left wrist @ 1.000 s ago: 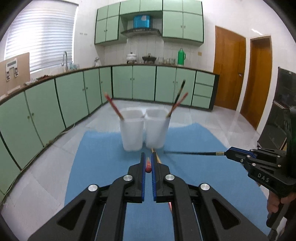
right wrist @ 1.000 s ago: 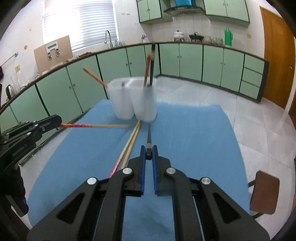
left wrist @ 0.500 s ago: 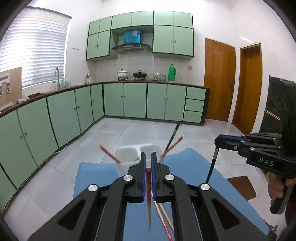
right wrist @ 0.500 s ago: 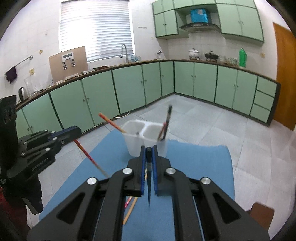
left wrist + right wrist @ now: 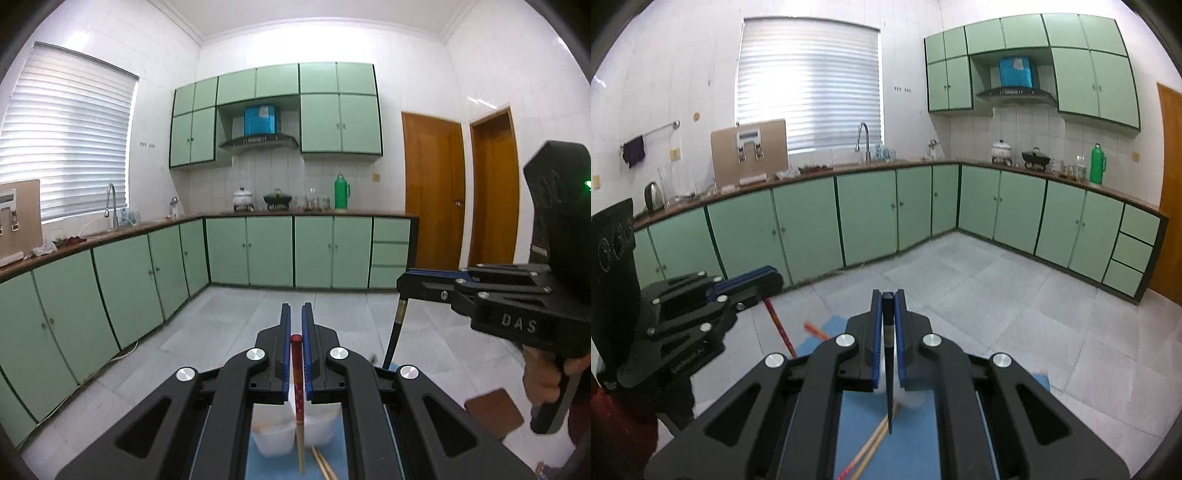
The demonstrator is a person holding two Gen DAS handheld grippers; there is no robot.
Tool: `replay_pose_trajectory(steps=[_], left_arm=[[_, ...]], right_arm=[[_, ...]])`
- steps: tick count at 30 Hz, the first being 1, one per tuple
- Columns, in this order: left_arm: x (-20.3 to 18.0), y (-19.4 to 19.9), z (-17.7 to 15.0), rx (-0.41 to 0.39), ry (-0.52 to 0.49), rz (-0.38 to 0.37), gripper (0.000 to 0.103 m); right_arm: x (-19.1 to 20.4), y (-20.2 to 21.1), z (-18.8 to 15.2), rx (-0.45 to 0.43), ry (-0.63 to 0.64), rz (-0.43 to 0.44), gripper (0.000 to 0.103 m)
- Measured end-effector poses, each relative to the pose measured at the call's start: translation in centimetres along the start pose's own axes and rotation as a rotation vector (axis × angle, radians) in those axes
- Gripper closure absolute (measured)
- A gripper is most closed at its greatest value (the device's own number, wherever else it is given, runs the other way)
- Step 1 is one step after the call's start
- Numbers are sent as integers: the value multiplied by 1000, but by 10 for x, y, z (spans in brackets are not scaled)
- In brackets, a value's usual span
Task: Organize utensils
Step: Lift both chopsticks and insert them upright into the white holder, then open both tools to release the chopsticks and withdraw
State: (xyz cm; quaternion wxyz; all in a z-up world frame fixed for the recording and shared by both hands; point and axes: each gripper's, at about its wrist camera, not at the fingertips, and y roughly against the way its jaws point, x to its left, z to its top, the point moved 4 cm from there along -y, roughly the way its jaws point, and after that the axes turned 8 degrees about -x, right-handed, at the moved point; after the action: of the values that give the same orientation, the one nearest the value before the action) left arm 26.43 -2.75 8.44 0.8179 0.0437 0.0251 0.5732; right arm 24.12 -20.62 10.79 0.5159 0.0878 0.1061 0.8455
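Left gripper (image 5: 294, 328): jaws nearly closed, pinching red-topped chopstick (image 5: 297, 384), which hangs straight down over white cups (image 5: 273, 435) below. Right gripper (image 5: 887, 314): jaws pinch black chopstick (image 5: 888, 369), tip down; loose chopsticks (image 5: 871, 448) on blue mat (image 5: 857, 424) beneath.

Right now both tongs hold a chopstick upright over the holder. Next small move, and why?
Probably lower the left tongs straight down. Their red chopstick hangs tip-down about over the divider of the white two-cup holder, so nudge toward one cup first. The right tongs hold a black chopstick likewise; two chopsticks remain on the blue mat.
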Motion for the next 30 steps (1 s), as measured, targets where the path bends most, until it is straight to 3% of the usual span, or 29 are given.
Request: replay_pose_trajectory(steps=[6, 11, 21, 25, 27, 29, 30], left_arm=[[15, -37, 27, -57, 8, 17, 98], [20, -66, 16, -72, -24, 52, 98], [32, -111, -52, 105, 33, 44, 97], [38, -109, -53, 108, 39, 53, 91], [37, -102, -49, 98, 34, 57, 85], [32, -91, -41, 76, 23, 60, 74], [31, -87, -38, 69, 19, 61, 71]], right_arm=[[-16, -26, 34, -52, 12, -32, 97], [-34, -59, 27, -43, -7, -58, 97], [-45, -106, -26, 84, -32, -88, 96], [-48, -101, -30, 77, -34, -113, 93], [-51, -93, -27, 58, -39, -127, 87], [-54, -85, -21, 35, -43, -141, 69], [-54, -78, -19, 18, -41, -148, 67]])
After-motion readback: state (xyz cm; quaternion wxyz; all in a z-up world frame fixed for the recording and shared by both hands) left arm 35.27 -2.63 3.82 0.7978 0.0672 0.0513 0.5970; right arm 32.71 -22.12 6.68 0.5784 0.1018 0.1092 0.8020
